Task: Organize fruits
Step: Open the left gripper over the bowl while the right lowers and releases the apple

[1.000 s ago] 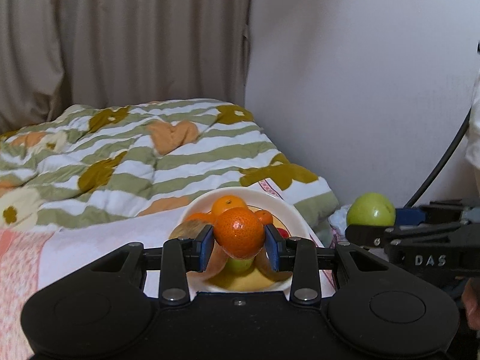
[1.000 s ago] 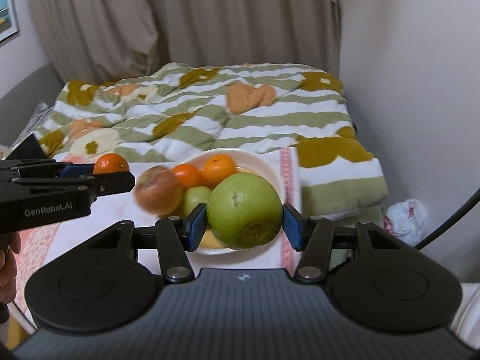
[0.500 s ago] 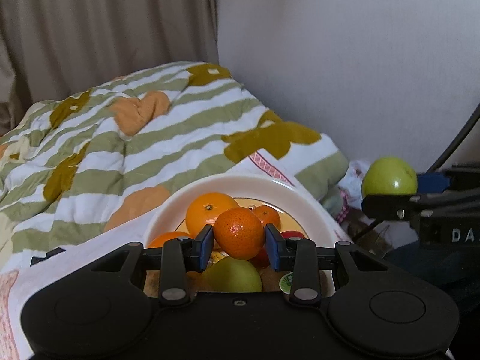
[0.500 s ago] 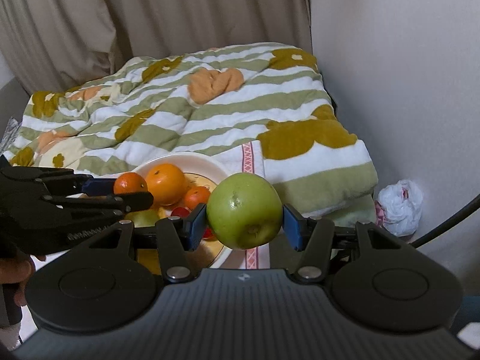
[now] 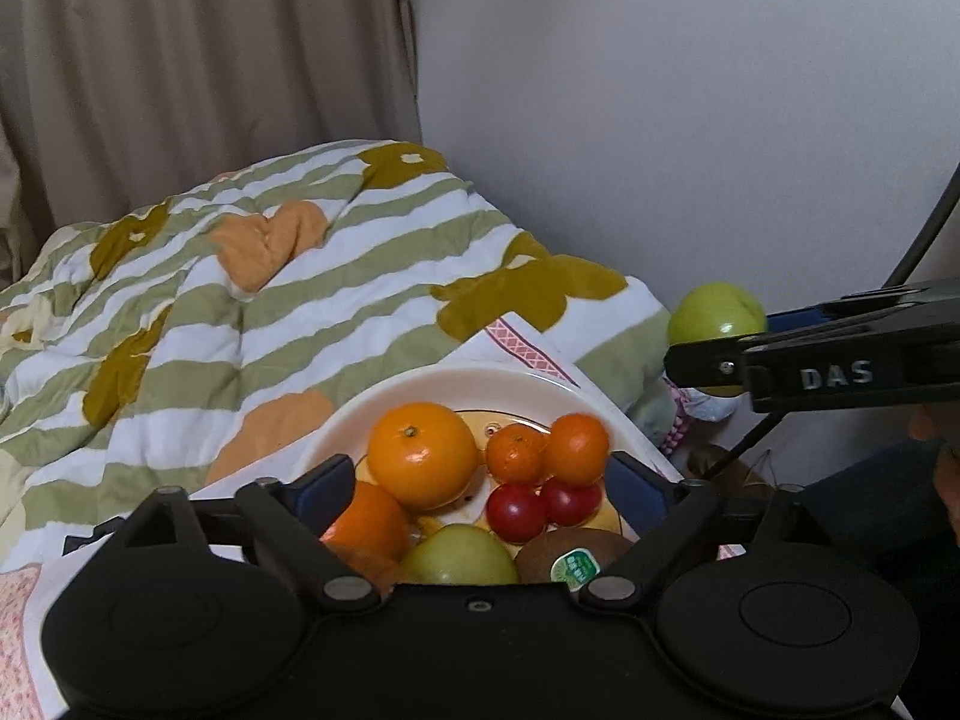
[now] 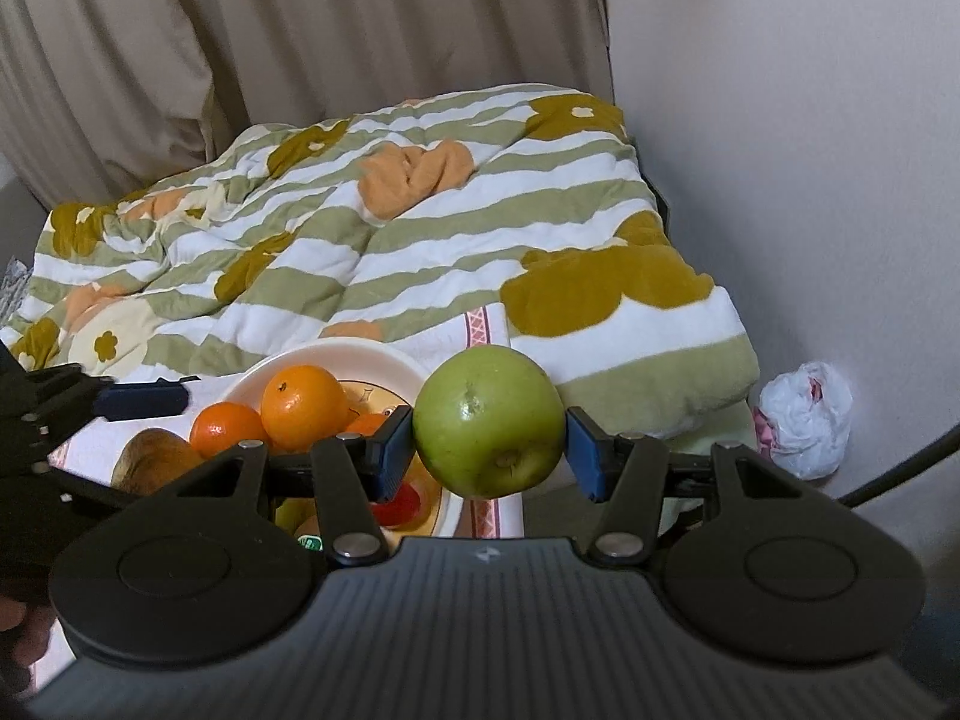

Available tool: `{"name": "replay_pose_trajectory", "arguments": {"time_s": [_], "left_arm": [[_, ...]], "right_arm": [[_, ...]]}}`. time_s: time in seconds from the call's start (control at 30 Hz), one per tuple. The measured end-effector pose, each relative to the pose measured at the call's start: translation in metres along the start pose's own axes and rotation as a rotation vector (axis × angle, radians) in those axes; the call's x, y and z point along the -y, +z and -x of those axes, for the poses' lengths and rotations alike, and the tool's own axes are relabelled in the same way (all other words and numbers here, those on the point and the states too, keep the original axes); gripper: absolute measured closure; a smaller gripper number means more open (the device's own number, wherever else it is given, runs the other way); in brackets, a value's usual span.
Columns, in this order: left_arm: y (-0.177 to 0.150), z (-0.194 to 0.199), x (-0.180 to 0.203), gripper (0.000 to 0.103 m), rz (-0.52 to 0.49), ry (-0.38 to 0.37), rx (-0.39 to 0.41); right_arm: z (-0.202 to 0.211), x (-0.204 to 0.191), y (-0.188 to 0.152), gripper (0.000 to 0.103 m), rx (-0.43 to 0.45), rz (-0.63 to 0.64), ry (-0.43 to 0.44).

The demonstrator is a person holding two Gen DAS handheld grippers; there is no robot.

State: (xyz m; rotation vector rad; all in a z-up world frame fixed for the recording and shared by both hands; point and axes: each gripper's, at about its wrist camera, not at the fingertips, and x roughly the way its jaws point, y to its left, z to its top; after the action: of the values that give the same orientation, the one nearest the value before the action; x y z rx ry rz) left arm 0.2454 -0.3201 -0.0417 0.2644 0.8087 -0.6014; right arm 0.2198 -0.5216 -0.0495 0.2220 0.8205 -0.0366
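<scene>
Beige curtains (image 6: 300, 48) and white wall (image 6: 780, 120) behind striped quilt (image 6: 420, 252).

the left gripper's body hides the near part of the bowl (image 5: 420, 387) – a green apple (image 5: 459, 555), a kiwi (image 5: 573, 552) and a near-left orange (image 5: 366, 519) show only in part – and the kiwi's sticker (image 5: 575, 568) is too small to read.

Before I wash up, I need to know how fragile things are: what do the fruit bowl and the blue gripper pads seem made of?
Bowl: probably glazed ceramic, judging by its thick cream rim with soft sheen, though melamine looks similar. Blue pads of the right gripper: matte and dull, likely rubber or soft plastic, gripping the green apple.
</scene>
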Motion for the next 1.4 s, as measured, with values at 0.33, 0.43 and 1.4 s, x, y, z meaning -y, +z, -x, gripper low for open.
{"name": "replay_pose_trajectory", "arguments": {"time_s": [0.33,0.43,1.4], "left_arm": [[-0.012,0.031,-0.020,0.008,0.085,0.039,0.032],[-0.019,0.038,-0.025,0.008,0.107,0.054,0.028],[-0.071,0.153,-0.008,0.008,0.232,0.208,0.162]], "right_arm": [[-0.023,-0.026,-0.006,0.034,-0.048,0.073,0.069],[-0.029,-0.037,-0.015,0.034,-0.064,0.104,0.074],[0.072,-0.073,-0.042,0.006,0.080,0.204,0.077]]}}
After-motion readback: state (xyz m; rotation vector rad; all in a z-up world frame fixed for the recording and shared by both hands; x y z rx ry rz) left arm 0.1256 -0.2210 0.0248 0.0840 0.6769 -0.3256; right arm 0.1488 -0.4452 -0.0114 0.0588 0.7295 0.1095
